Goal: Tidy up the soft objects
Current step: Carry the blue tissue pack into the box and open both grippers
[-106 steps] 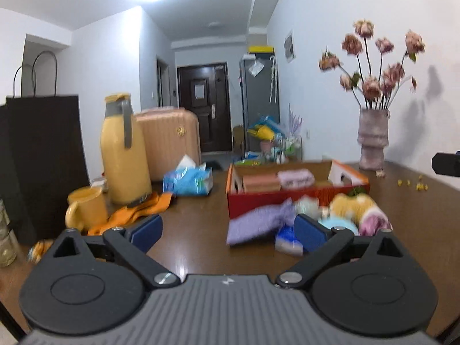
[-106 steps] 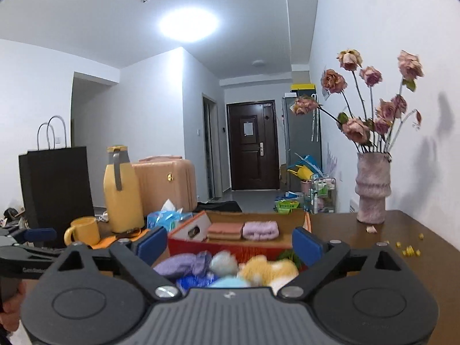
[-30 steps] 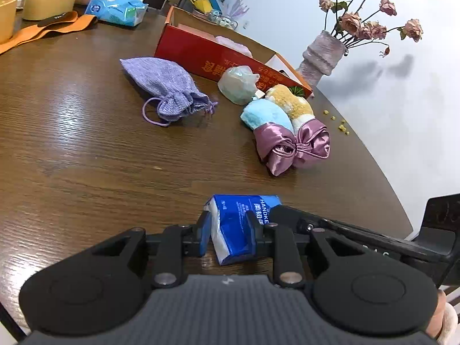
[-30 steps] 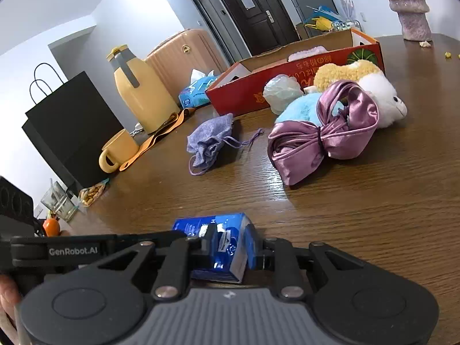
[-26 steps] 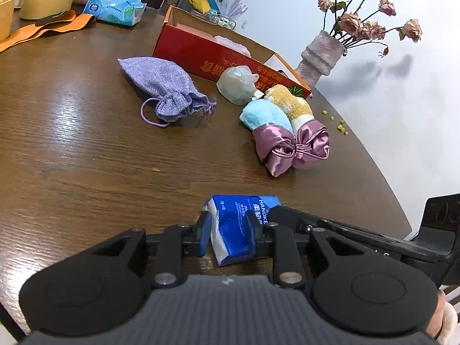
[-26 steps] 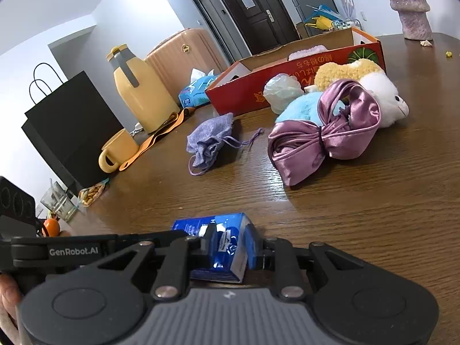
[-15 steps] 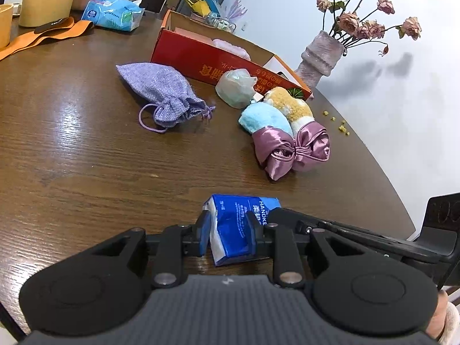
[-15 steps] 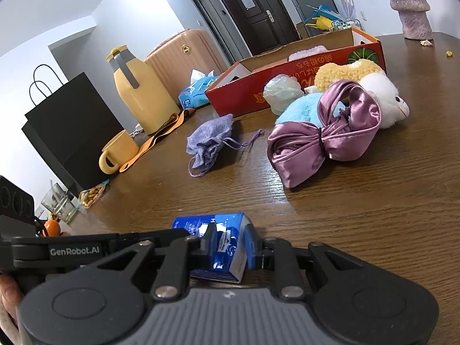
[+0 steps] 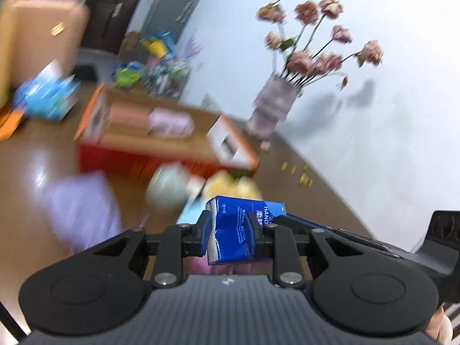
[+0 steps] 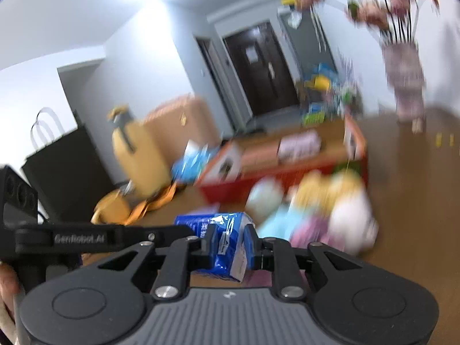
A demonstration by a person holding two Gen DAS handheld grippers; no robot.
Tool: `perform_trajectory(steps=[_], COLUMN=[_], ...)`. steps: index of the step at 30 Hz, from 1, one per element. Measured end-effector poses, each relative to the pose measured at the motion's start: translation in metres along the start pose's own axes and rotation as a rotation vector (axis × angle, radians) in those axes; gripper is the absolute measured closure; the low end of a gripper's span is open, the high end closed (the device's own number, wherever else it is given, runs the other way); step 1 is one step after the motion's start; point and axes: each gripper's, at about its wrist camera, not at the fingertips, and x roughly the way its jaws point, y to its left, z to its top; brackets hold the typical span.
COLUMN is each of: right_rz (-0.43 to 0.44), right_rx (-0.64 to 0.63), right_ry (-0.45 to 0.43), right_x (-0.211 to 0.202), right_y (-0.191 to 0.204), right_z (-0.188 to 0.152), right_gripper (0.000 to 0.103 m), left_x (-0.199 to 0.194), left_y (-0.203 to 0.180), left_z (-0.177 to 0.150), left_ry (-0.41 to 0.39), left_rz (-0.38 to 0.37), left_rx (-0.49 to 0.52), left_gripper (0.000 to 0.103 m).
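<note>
Both grippers, left [image 9: 230, 231] & right [image 10: 228, 243], now lifted off table w/ blue tissue pack [image 9: 238, 230] pinched between each's fingers; background blurred vs before. Only right view shows yellow jug [image 10: 135, 158], beyond its left finger.

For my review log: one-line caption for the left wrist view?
Both grippers clamp a blue tissue pack before the red box.

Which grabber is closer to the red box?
Can't tell. The left gripper and right gripper both clamp the blue tissue pack, equally short of the red box.
</note>
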Motion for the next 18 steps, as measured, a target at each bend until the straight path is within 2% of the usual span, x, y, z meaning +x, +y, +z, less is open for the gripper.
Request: perform_trajectory(steps=[4, 9, 12, 18], right_rz=[-0.107, -0.214, -0.255, -0.314], right_rx=[-0.064, -0.04, -0.022, -0.036], right_ry=[-0.068, -0.034, 0.018, 0.188], right_x=[0.041, 0.133, 0.19, 0.292], right_y=[-0.034, -0.096, -0.129, -0.168], right_z=[0.076, 0.148, 0.167, 0.169], right_gripper=[0.085, 0.085, 0.085, 0.088], left_x=[0.077, 0.189, 0.257, 0.34], left_y=[-0.003, 0.022, 0.048, 0.089], left_z=[0.081, 0.146, 0.163, 0.172], left_ry=[0.003, 0.039, 0.115, 0.213], left_rz=[-0.07, -0.103, -0.097, 0.027], left_rx=[0.008, -0.07, -0.149, -0.19], left_gripper=[0.078, 0.078, 0.078, 0.079])
